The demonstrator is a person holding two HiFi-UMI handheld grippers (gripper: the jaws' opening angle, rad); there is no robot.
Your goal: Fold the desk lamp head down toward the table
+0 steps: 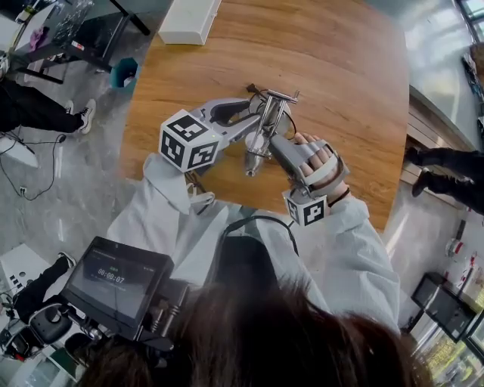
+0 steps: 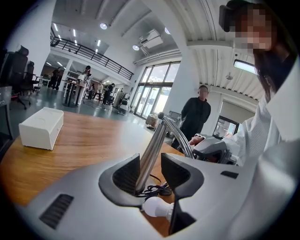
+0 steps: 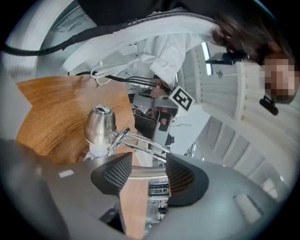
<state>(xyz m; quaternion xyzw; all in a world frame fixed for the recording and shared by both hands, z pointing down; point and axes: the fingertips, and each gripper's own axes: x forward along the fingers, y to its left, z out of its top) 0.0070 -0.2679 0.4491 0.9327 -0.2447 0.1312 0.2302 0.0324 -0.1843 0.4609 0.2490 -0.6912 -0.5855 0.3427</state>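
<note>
A metal desk lamp stands on the round wooden table, its silver shade hanging low on the near side. My left gripper reaches in from the left. In the left gripper view the lamp's pole runs up between the jaws of that gripper, against the left pad with a gap at the right one, and the white bulb shows below. My right gripper comes from the near right. Its jaws stand wide. The lamp's thin twin rods and shade lie just beyond the tips.
A white box sits at the table's far left edge. A black cord is coiled by the lamp's foot. A teal bin stands on the floor to the left. A person in black stands beyond the table.
</note>
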